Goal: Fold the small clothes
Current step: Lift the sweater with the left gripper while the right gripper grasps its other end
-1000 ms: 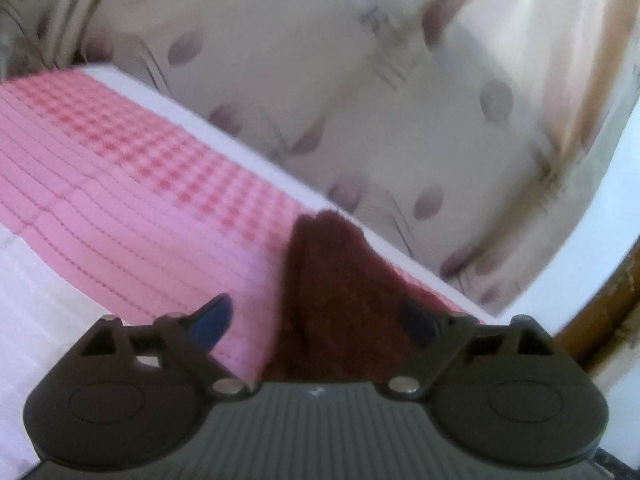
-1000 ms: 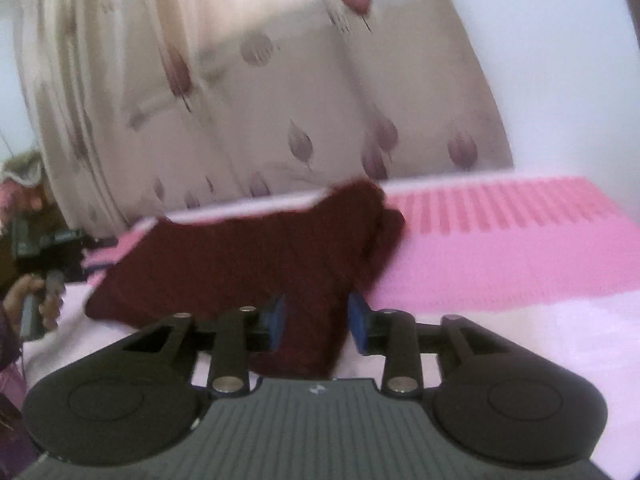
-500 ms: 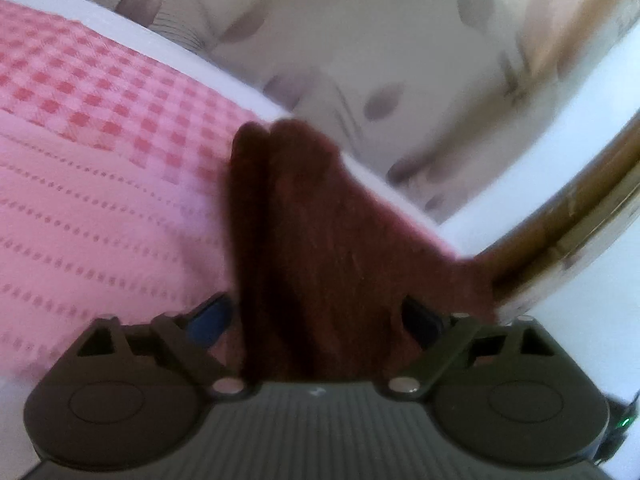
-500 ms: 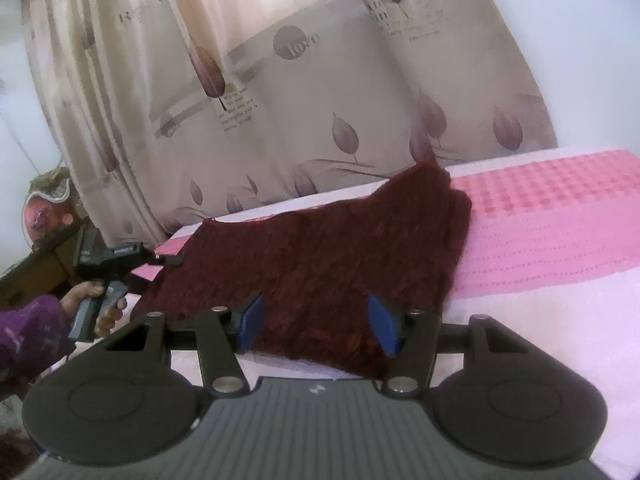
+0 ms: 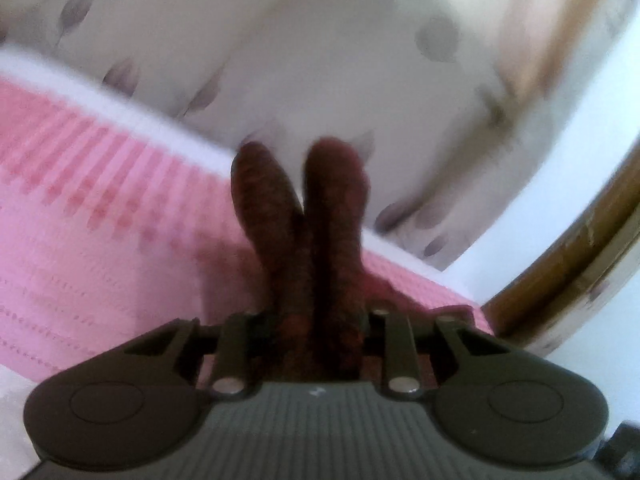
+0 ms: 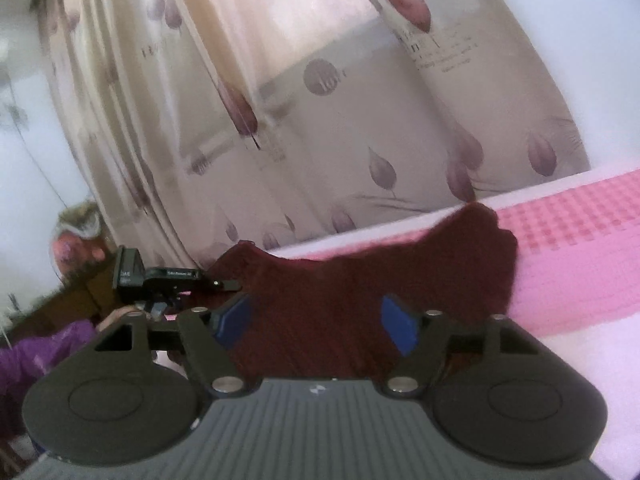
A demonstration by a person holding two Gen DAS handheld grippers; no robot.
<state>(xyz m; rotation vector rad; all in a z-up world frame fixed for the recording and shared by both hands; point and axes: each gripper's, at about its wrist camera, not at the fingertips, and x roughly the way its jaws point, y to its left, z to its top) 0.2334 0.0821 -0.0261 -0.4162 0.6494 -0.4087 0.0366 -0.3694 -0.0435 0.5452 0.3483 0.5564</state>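
Note:
A dark maroon knitted garment [image 6: 384, 276] lies spread on the pink bedspread [image 6: 580, 248]. In the left wrist view it [image 5: 320, 216] bunches into two upright folds between my jaws. My left gripper [image 5: 316, 320] is shut on the garment's edge. It also shows from the side in the right wrist view [image 6: 176, 276], at the garment's left end. My right gripper [image 6: 316, 320] is open, its blue pads [image 6: 396, 324] on either side of the garment's near edge, not pinching it.
A beige curtain [image 6: 320, 100] with leaf prints hangs behind the bed. A white wall [image 6: 580, 20] is at the right. A wooden frame [image 5: 568, 264] stands at the right of the left wrist view. The person's purple sleeve [image 6: 36, 360] is at far left.
My left gripper has closed on the garment, bunching it into two folds. My right gripper has opened wider and let go of the near edge.

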